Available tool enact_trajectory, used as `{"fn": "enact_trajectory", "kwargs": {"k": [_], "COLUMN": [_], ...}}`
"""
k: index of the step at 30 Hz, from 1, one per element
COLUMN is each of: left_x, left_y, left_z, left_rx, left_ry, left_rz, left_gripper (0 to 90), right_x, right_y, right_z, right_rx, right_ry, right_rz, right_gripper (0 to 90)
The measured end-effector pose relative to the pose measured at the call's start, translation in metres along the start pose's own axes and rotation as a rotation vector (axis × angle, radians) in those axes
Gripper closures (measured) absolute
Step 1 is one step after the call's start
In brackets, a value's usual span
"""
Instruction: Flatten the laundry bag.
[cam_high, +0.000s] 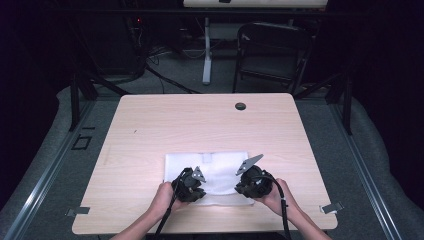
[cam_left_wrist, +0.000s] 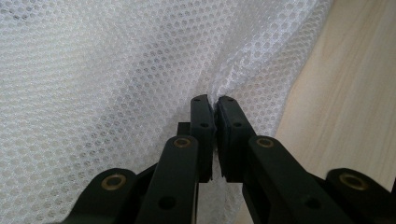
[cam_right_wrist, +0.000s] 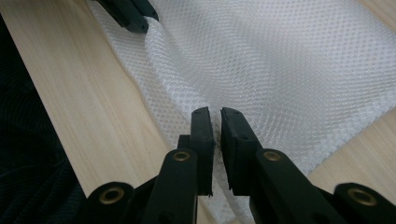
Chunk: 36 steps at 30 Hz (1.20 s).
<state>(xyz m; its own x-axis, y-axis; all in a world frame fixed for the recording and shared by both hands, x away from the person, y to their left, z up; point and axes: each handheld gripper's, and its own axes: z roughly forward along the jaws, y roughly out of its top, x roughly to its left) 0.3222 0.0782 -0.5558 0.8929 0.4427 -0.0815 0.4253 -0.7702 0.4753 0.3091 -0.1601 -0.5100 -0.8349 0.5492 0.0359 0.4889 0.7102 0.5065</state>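
- We see a white mesh cloth (cam_high: 215, 170) lying flat on the near half of the wooden surface (cam_high: 150, 130), well short of the far edge.
- Our left tongs (cam_high: 192, 192) sit at the cloth's near edge, towards its left corner, held in the left hand (cam_high: 162, 197).
- In the left gripper view the left tongs (cam_left_wrist: 214, 100) are clamped on a pinch of the cloth (cam_left_wrist: 116, 84); the mesh bunches into a small ridge right at the tips, and bare wood (cam_left_wrist: 345, 107) shows to the right.
- Our right tongs (cam_high: 243, 189) sit at the near edge too, towards the right corner, held in the right hand (cam_high: 275, 197).
- In the right gripper view the right tongs (cam_right_wrist: 215, 112) pinch the hem of the cloth (cam_right_wrist: 280, 60), with mesh pressed in the narrow slit between the jaws.
- In that same view a fold of cloth runs from these tips up to the left tongs (cam_right_wrist: 133, 16) at the top edge, which also grip the mesh.
- Both tongs lie low and near each other, with a stretch of cloth between them.
- Beyond the surface we see a folding chair (cam_high: 272, 52) on the grey floor, and a round hole (cam_high: 240, 106) near the surface's far edge.
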Motion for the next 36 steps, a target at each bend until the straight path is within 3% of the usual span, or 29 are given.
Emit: {"fn": "enact_trajectory", "kwargs": {"k": [5,11,12,14,18,23,27,36], "left_x": [0.000,0.000,0.000,0.000,0.000,-0.001,-0.001,-0.002], "left_y": [0.000,0.001,0.001,0.001,0.001,0.002,0.002,0.002], "left_z": [0.000,-0.001,-0.002,-0.003,-0.004,-0.006,-0.007,-0.009], "left_rx": [-0.002,-0.014,-0.017,-0.022,-0.021,-0.031,-0.033,-0.032], "left_ry": [0.004,0.010,0.015,0.015,0.018,0.015,0.012,0.013], "left_rz": [0.004,0.004,0.006,0.003,0.009,0.018,0.010,0.008], "left_gripper": [86.1,86.1,86.2,86.1,86.2,86.3,86.4,86.3], "right_x": [0.003,0.011,0.017,0.024,0.030,0.032,0.032,0.028], "right_y": [0.001,0.002,0.002,0.002,0.002,-0.001,-0.003,-0.006], "right_z": [-0.002,0.001,0.007,0.015,0.032,0.044,0.049,0.052], "right_rx": [-0.007,-0.026,0.004,0.024,0.063,0.064,0.051,0.067], "right_ry": [-0.012,0.037,0.056,0.069,0.042,-0.010,-0.033,-0.007], "right_rz": [0.006,-0.026,-0.064,-0.081,-0.115,-0.142,-0.134,-0.136], "right_gripper": [77.3,87.2,89.8,90.0,90.0,90.0,90.0,90.0]}}
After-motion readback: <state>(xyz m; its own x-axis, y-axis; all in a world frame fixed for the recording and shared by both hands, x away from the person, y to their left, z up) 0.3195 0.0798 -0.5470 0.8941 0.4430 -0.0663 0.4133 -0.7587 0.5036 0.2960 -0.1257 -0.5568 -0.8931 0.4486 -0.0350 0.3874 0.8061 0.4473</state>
